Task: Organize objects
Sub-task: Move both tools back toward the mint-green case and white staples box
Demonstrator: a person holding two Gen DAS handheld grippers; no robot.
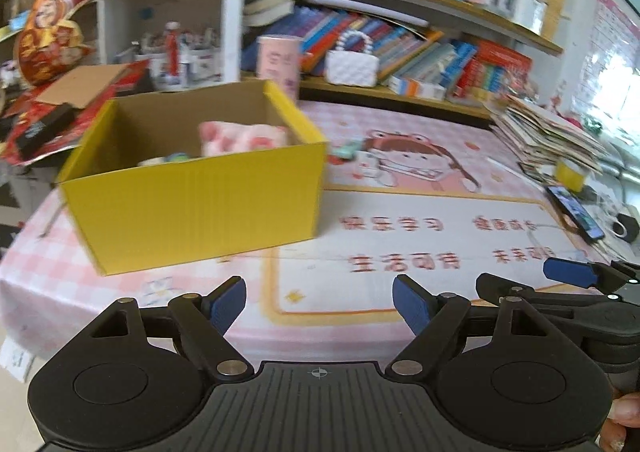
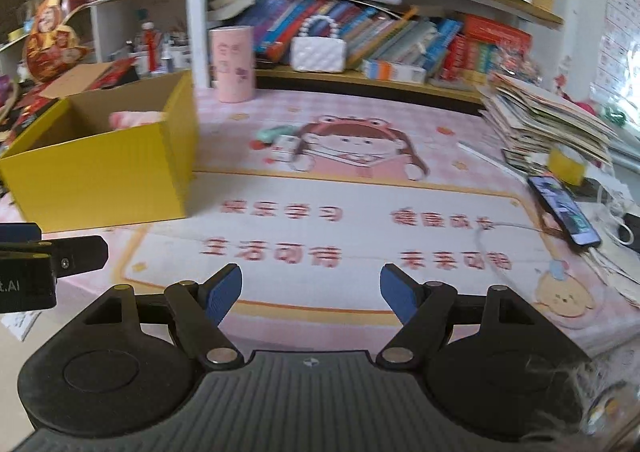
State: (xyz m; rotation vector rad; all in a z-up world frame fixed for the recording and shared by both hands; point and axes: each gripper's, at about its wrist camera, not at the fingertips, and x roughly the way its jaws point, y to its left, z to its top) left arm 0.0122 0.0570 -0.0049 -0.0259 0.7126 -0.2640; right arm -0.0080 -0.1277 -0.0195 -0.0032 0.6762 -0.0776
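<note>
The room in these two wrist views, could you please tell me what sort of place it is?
Probably a child's study corner at home: wooden shelves crammed with colourful books, a desk under a pink cartoon-printed mat, and a yellow cardboard box holding a pink plush toy.
</note>
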